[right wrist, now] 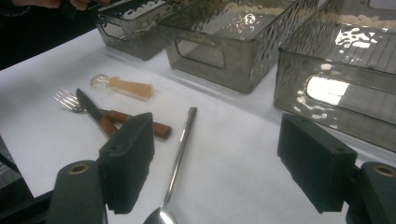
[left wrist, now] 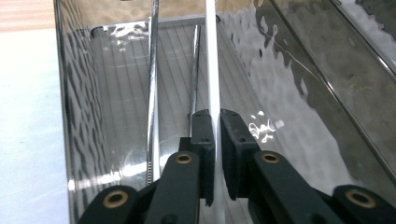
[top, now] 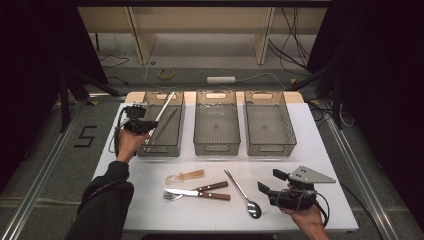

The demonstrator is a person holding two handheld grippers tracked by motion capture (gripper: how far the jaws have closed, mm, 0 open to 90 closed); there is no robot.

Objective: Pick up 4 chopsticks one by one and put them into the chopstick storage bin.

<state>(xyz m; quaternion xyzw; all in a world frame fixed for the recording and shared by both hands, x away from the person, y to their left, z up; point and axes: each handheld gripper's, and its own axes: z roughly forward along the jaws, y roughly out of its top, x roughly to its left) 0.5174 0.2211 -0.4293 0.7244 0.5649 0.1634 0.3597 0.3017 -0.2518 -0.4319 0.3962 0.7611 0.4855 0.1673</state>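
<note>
Pinching white stick inside left bin (left claw).

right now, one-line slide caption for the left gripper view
Left gripper shut on a thin white stick, holding it over the smoky plastic bin.

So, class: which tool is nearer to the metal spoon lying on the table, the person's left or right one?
Right. The right tool hovers open just beside the spoon, near its bowl. The left tool is far off at the left bin, shut on a thin white stick.
</note>
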